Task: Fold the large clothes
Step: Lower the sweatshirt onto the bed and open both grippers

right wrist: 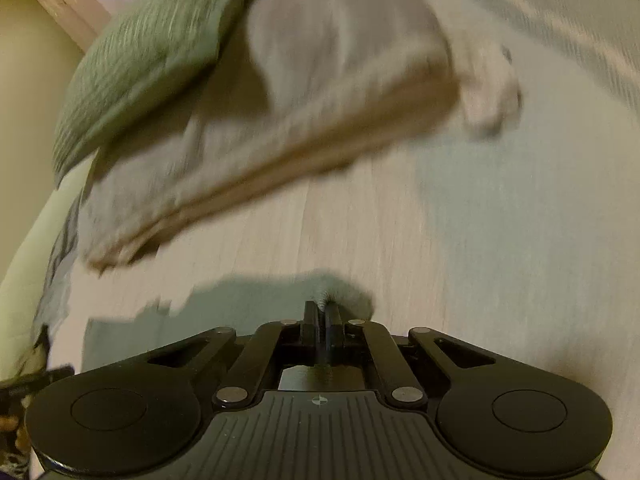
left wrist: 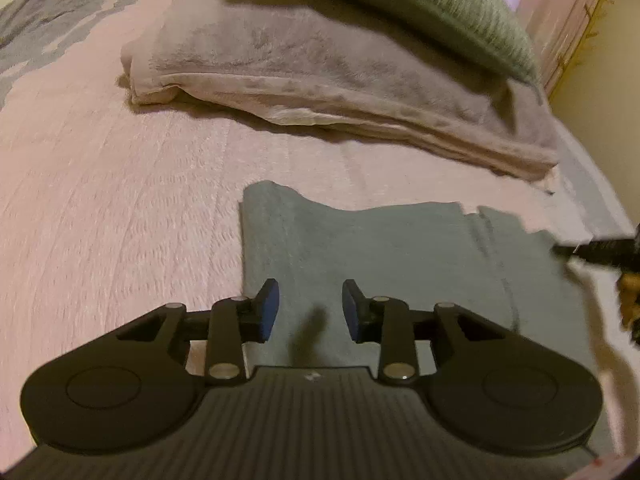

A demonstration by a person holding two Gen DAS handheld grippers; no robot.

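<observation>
Left gripper [left wrist: 309, 309] fingers apart, empty — right gripper [right wrist: 322, 312] fingers pinched together

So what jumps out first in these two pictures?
The black left gripper, jaws apart, hovers over a grey-green garment lying flat on the pink bedspread. The right gripper is pinched shut on that garment's edge. Behind lie a folded beige blanket and a green pillow.
</observation>
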